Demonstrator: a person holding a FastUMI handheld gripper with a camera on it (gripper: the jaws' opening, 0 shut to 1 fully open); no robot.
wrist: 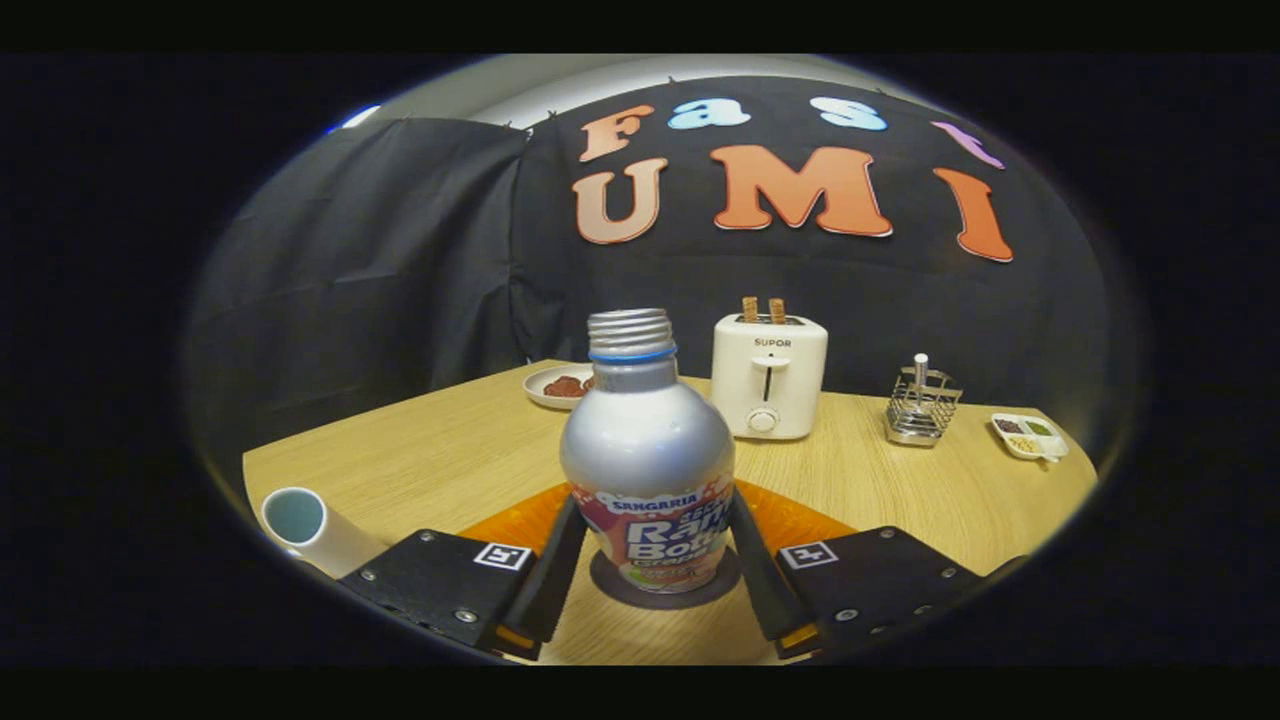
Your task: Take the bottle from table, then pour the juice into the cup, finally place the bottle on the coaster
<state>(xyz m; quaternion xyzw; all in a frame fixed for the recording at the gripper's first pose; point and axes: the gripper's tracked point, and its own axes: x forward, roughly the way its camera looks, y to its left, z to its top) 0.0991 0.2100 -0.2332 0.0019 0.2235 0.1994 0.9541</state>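
The gripper [650, 570] has its jaws clenched on the capless aluminium juice bottle [647, 450], which stands upright on the dark round coaster [612, 588] on the worktop [420, 450]. Judging by this, only releasing remains. The white cup [300, 525] lies beside the left finger.

The silver aluminium bottle with a threaded neck and blue ring [647, 450], standing upright between the black fingers of the gripper [652, 575], carries a colourful label headed "SANGARIA", with larger white lettering below it that the fingers partly cover and that cannot be read in full. The white two-slot toaster [768, 375] beyond the bottle bears the brand "SUPOR" on its front, above the lever slot. Each black gripper finger base carries a small square black-and-white marker tag [501, 556], without legible characters.
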